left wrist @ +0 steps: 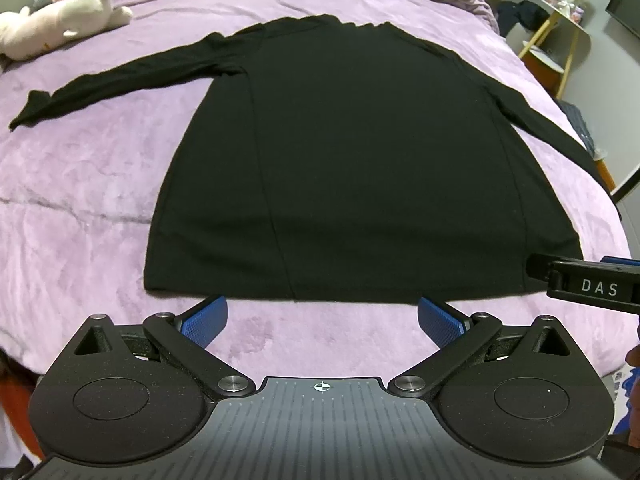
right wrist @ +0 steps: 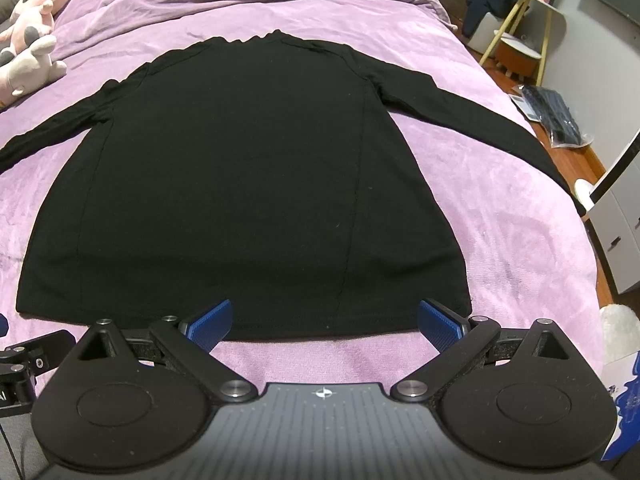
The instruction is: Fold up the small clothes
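A black long-sleeved shirt lies flat on the purple bedspread, hem toward me, both sleeves spread out to the sides. It also shows in the right wrist view. My left gripper is open and empty, its blue pads just short of the hem. My right gripper is open and empty, its pads at the hem near the shirt's right half. The right gripper's side shows at the right edge of the left wrist view.
Plush toys lie at the far left of the bed. The bed's right edge drops to a wooden floor with a yellow-legged side table, a bagged dark item and a white cabinet.
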`<state>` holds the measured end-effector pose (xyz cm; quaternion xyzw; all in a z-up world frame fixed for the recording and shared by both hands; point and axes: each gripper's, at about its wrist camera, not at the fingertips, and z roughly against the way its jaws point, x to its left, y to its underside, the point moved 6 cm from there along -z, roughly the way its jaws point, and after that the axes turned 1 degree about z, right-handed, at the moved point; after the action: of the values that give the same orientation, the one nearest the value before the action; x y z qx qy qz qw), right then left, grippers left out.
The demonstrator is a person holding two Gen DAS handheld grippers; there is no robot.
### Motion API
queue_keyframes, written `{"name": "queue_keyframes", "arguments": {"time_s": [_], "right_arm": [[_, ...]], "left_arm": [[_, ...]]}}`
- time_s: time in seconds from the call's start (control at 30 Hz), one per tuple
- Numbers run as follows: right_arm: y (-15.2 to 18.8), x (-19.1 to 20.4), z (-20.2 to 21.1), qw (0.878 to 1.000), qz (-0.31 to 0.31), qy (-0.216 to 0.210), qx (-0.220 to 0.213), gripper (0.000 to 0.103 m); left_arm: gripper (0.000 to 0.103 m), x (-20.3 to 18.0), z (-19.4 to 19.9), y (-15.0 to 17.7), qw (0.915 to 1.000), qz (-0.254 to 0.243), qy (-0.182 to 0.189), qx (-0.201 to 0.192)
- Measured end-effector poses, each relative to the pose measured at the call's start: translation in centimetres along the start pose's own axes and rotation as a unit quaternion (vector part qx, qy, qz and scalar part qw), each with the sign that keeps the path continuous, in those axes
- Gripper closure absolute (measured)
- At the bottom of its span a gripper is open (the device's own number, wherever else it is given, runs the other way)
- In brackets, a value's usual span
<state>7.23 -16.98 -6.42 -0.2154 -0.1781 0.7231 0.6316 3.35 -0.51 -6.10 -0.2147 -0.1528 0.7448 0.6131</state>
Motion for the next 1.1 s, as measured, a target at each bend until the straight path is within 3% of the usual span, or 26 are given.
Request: {"name": "queue_keyframes", "arguments": {"time_s": [1.1], "right_arm": [[-0.01,-0.16,0.0,1.0,-0.004,-0.007,0.0,0.004]], "left_arm": [[0.0,-0.17,-0.18,0.15,0.9999,0.002,0.005,0.011]]}}
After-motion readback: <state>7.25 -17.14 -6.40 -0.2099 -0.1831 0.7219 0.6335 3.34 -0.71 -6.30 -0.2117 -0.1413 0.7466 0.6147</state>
